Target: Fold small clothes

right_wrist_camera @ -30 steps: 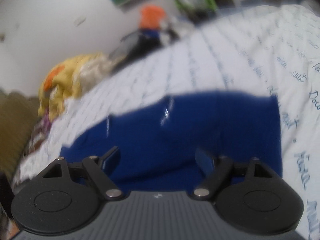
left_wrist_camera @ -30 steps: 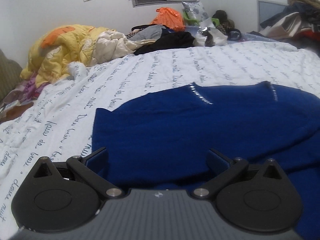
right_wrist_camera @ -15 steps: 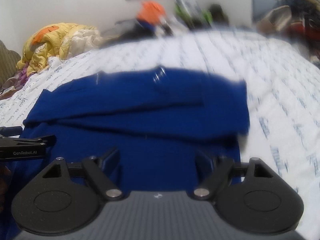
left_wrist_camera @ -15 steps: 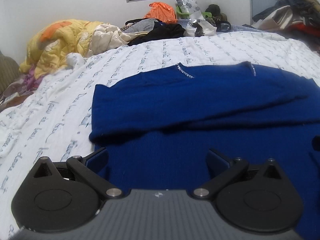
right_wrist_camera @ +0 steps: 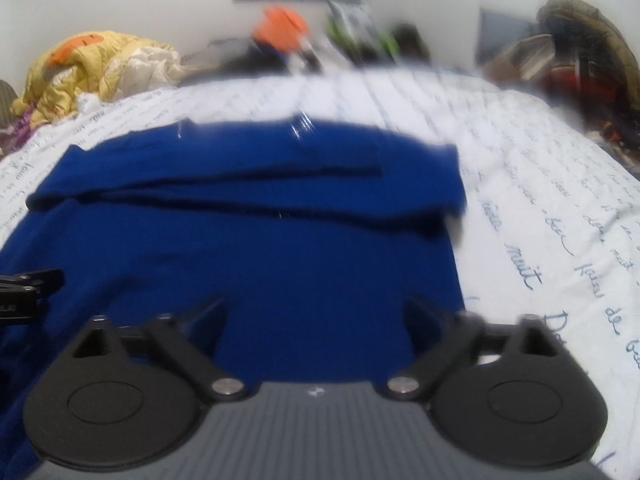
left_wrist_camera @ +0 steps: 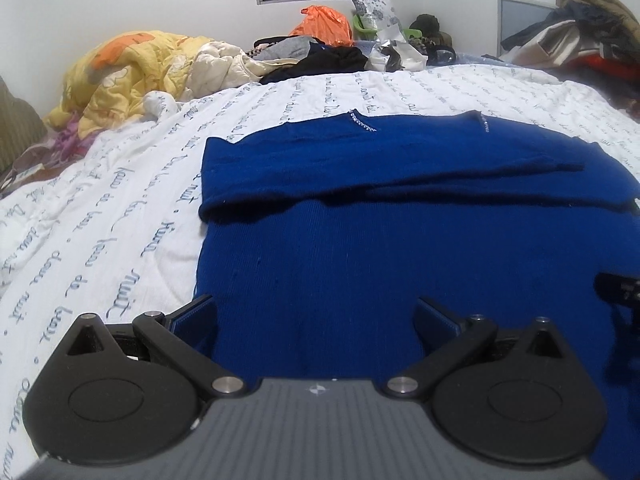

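A dark blue sweater [left_wrist_camera: 360,248] lies flat on the white bedsheet [left_wrist_camera: 120,208], its sleeves folded across the chest in a band [left_wrist_camera: 400,184]. It also shows in the right wrist view [right_wrist_camera: 260,240]. My left gripper [left_wrist_camera: 316,312] is open and empty, low over the sweater's near left part. My right gripper [right_wrist_camera: 316,312] is open and empty, low over the sweater's near right part. Each gripper's tip shows at the edge of the other view: the right one [left_wrist_camera: 618,286] and the left one [right_wrist_camera: 28,284]. The right wrist view is blurred.
A yellow quilt [left_wrist_camera: 128,68] is heaped at the far left of the bed. Dark clothes [left_wrist_camera: 320,60], an orange bag [left_wrist_camera: 324,26] and clutter lie along the far edge. A pile of clothes [left_wrist_camera: 580,32] stands at the far right.
Both grippers have pulled back toward the sweater's near hem and lowered. The sweater's body now fills the foreground. Both stayed open and empty.
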`<action>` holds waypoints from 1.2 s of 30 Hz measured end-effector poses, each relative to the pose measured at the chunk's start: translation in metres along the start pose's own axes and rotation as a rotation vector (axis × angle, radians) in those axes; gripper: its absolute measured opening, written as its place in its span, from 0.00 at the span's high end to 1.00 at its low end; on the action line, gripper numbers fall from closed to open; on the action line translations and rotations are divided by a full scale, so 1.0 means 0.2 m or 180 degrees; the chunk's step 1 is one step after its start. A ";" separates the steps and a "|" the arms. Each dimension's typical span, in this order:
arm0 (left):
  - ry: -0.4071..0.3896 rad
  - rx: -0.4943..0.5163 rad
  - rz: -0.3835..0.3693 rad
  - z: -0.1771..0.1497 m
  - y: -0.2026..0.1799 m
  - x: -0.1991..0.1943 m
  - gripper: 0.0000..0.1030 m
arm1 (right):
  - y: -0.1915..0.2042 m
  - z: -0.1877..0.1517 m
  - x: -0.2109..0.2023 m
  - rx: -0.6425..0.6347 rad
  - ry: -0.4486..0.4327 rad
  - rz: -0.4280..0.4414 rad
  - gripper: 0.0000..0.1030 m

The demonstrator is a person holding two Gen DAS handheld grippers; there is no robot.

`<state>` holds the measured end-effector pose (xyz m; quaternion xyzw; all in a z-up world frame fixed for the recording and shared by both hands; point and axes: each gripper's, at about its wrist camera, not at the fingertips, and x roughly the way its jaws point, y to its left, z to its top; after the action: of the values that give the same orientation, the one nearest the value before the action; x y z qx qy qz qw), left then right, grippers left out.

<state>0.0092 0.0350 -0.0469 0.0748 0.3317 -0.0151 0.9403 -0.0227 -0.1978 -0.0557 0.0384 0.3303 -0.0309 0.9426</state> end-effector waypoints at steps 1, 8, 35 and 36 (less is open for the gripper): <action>-0.0013 -0.0022 -0.0010 -0.01 0.00 -0.01 0.00 | 0.00 0.00 0.00 0.0015 -0.0006 -0.0007 0.00; -0.0010 -0.0207 -0.0101 -0.03 0.04 -0.01 0.00 | 0.00 -0.03 -0.01 0.0031 -0.0045 -0.0047 0.00; -0.0011 -0.0254 -0.0139 -0.04 0.05 0.00 0.00 | 0.00 -0.04 -0.02 0.0039 -0.0056 -0.0049 0.00; -0.0011 -0.0254 -0.0138 -0.04 0.05 0.00 0.00 | 0.00 -0.04 -0.02 0.0038 -0.0055 -0.0050 0.00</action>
<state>0.0047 0.0467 -0.0515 0.0299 0.3320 -0.0224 0.9426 -0.0301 -0.1971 -0.0600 0.0412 0.3222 -0.0407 0.9449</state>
